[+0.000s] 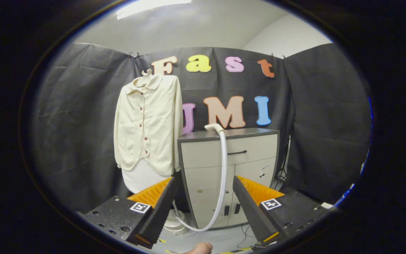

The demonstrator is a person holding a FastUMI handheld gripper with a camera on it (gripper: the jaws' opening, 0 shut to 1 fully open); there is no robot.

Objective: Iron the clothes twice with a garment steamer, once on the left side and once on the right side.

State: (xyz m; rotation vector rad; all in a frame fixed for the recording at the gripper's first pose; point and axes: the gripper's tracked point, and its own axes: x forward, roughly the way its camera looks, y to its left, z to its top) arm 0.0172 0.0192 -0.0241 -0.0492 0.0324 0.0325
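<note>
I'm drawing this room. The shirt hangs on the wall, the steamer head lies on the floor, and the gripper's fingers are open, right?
Not quite. In the gripper view the steamer head lies on top of the cabinet, not the floor. The shirt does hang on the wall, and the gripper is open.

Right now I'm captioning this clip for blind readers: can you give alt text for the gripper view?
The open gripper holds nothing and points at a grey cabinet. A cream shirt hangs beside the cabinet. The steamer head lies on the cabinet top, its white hose drooping down the front to the floor.
</note>
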